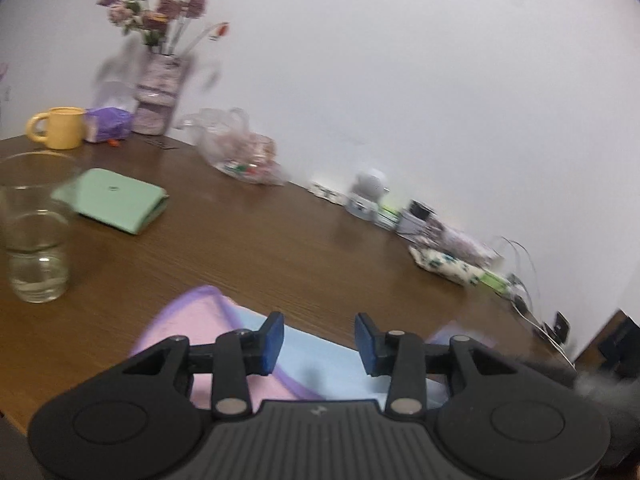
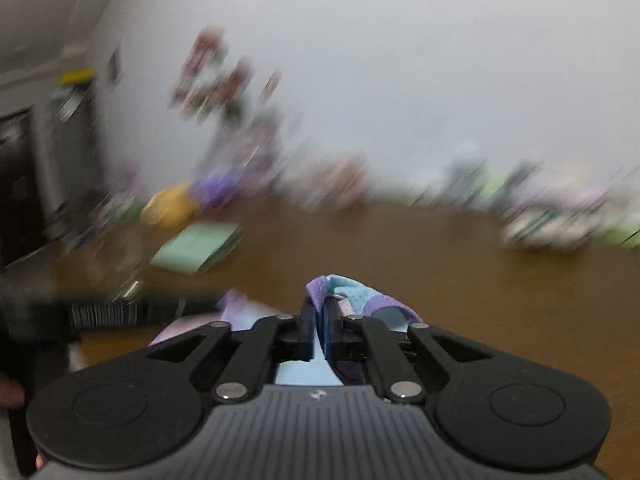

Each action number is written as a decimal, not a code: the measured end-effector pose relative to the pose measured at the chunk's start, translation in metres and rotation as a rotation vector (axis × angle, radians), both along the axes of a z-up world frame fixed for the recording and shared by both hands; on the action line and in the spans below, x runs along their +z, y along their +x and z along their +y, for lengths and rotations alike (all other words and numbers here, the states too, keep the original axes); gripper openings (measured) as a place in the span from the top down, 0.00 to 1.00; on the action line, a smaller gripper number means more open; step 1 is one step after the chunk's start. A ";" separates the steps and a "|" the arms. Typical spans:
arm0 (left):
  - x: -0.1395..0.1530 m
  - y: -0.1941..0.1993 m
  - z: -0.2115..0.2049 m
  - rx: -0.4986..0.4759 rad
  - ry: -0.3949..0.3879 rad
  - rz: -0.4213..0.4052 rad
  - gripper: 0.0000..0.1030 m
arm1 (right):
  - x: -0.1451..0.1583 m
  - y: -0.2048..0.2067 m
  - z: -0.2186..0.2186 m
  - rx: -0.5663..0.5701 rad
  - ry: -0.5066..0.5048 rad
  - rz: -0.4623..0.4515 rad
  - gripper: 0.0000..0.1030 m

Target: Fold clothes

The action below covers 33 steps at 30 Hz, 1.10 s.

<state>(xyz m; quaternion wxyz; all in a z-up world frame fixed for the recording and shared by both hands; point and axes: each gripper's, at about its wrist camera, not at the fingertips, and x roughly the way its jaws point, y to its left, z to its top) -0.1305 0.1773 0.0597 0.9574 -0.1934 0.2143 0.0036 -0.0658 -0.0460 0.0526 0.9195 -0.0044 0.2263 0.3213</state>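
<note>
Right gripper point(image 2: 318, 320): pads pressed together on a bunched fold of the garment point(image 2: 352, 300), a pastel piece in pink, light blue and purple mesh. Pinch placed at a purple-trimmed edge, probably so that the edge can be carried across as a fold. Fabric raised above the table point(image 2: 460, 280) at the pinch, trailing back beneath the tool.

Left gripper point(image 1: 319, 338): pads spread, nothing between them. Positioned above the same garment point(image 1: 188, 328), which lies flat at the near edge of the table point(image 1: 280, 240); likely poised to take a second hold or to steady the cloth.

Open room: bare wood directly ahead of both tools, sufficient as judged for laying a fold forward. Limits as follows:
- Left: drinking glass point(image 1: 34, 228) holding some water, near the garment; tipping risk on a wide sweep.
- Beyond the glass: folded green cloth point(image 1: 116, 200), yellow mug point(image 1: 60, 128), vase of flowers point(image 1: 156, 92).
- Far edge, along the wall: clear plastic bag point(image 1: 244, 152) and a row of small clutter.

Right wrist view heavily blurred; background detail not readable there.
</note>
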 end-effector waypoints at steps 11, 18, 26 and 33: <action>-0.014 0.002 -0.008 -0.046 -0.009 0.039 0.61 | -0.004 -0.052 -0.091 -0.132 0.054 -0.058 0.40; -0.025 0.007 -0.055 -0.377 -0.039 0.100 0.54 | -0.027 -0.058 -0.155 -0.205 0.021 0.023 0.40; -0.032 0.022 -0.065 -0.297 0.096 0.136 0.52 | -0.046 -0.093 -0.113 0.131 -0.137 -0.055 0.40; -0.045 0.040 -0.068 -0.334 0.108 0.179 0.92 | -0.071 -0.074 -0.091 0.130 -0.197 0.053 0.91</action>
